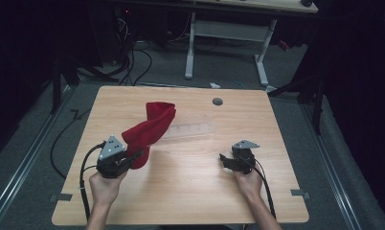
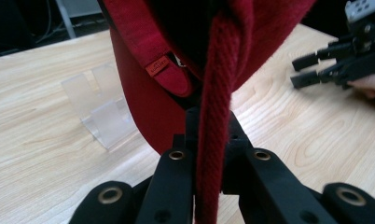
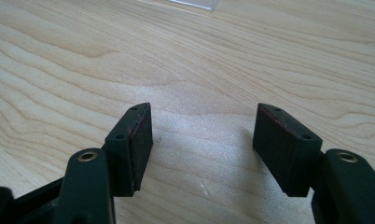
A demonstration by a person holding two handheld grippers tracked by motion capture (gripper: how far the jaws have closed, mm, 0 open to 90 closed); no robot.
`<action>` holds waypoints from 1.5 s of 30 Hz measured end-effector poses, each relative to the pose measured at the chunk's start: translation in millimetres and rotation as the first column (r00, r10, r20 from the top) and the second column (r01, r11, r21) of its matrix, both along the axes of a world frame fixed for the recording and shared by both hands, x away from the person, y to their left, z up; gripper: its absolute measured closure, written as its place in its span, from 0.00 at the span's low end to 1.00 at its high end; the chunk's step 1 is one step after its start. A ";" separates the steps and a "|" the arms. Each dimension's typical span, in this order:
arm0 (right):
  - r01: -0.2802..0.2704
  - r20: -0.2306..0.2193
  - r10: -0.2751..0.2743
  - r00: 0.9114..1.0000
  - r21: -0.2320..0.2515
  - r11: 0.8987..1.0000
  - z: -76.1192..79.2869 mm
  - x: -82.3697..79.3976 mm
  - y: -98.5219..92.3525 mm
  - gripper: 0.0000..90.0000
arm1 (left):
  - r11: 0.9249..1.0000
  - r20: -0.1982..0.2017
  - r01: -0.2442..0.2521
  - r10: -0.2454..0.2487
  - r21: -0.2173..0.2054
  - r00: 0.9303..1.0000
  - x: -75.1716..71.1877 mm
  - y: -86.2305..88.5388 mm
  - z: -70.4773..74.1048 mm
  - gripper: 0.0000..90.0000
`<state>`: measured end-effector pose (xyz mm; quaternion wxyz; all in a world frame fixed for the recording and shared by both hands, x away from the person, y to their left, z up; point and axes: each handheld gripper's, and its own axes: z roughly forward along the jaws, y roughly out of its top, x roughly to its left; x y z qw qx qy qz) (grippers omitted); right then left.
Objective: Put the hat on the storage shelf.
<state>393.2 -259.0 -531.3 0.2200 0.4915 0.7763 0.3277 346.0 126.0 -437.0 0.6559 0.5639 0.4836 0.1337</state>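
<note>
A red fabric hat (image 1: 150, 127) hangs above the left half of the wooden table (image 1: 190, 191), its top lifted toward the far side. My left gripper (image 1: 134, 157) is shut on its lower edge. In the left gripper view the hat (image 2: 143, 42) looms close with a small orange tag, and its ribbed red edge runs down between the jaws of the left gripper (image 2: 211, 137). My right gripper (image 1: 225, 160) rests low at the table's right, open and holding nothing. The right gripper (image 3: 204, 140) shows bare wood between its pads, and it also appears far right as the right gripper (image 2: 311, 70).
A clear plastic stand (image 1: 190, 129) lies on the table beyond the hat, also seen as the clear stand (image 2: 101, 109). A grey round grommet (image 1: 217, 101) sits near the far edge. Beyond the table are a white desk frame (image 1: 229, 43) and floor cables (image 1: 133, 62).
</note>
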 end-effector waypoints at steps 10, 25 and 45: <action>-0.007 -0.003 0.007 1.000 0.001 1.000 -0.1 0.1 0.2 0.40 | 0.989 0.009 -0.085 0.087 -0.118 0.996 8.9 16.7 10.8 0.95; -0.010 -0.003 0.010 1.000 0.000 1.000 -0.1 -0.1 0.5 0.39 | 0.979 0.028 -0.112 0.119 -0.169 0.993 44.5 23.9 27.2 0.94; -0.014 -0.001 0.014 1.000 -0.003 1.000 -0.3 -0.7 0.8 0.38 | 0.975 0.043 -0.140 0.149 -0.170 0.988 100.7 8.0 18.5 0.94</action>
